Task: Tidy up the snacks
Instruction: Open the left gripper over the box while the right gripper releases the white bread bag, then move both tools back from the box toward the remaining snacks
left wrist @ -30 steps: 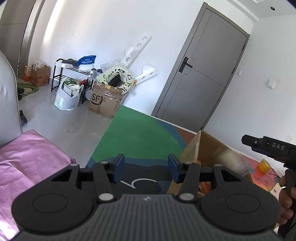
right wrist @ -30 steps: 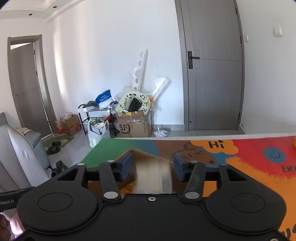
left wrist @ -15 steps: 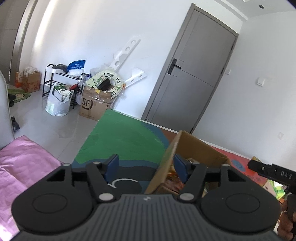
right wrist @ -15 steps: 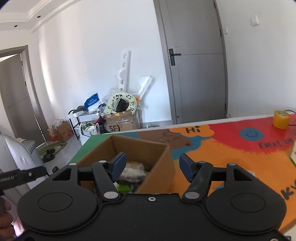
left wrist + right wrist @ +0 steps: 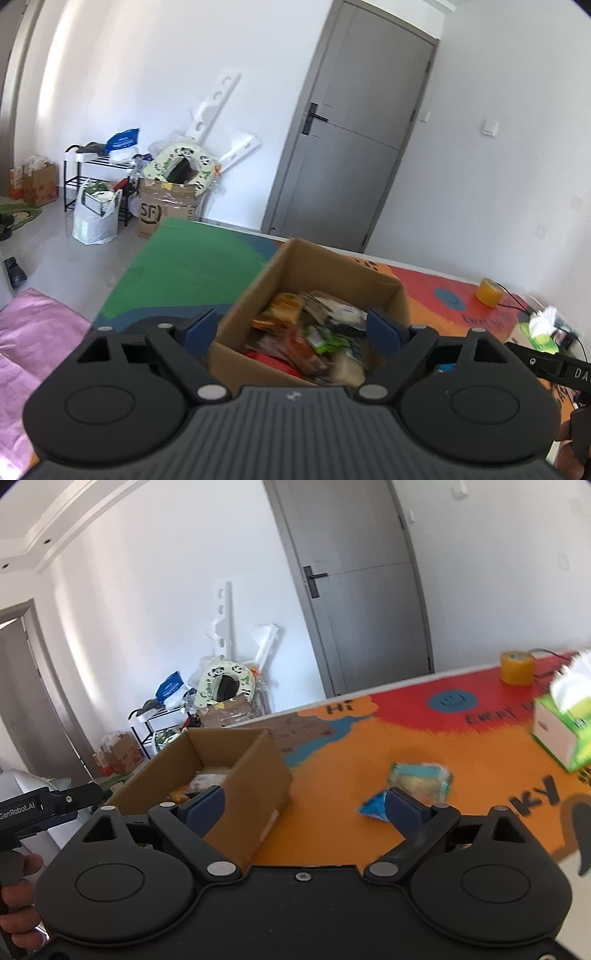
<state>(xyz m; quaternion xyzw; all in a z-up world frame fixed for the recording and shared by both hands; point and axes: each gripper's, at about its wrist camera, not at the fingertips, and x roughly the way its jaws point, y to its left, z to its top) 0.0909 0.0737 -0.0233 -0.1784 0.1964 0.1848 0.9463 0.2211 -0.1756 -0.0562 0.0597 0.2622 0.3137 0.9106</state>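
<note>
- Far left in the left wrist view, a pink cloth lies below the desk's green edge.
- Here's the left gripper, and its fingers have just been opening; they stand wide now with nothing pinched, hanging over the cardboard box.
- Snack packets are heaped inside that box, blurred, orange, red and green among them.
- Further right, a yellow tape roll sits on the red patch of the desk.
- Over to the right wrist view: at the left edge, a hand holds the other tool.
- The box stands open on the desk.
- The right gripper has its fingers freshly spread wide, gripping nothing.
- Just beyond the right finger, a blue snack packet and a green-and-yellow one lie on the orange surface, beside the box.
- Far right, a tissue box stands near the tape roll.
</note>
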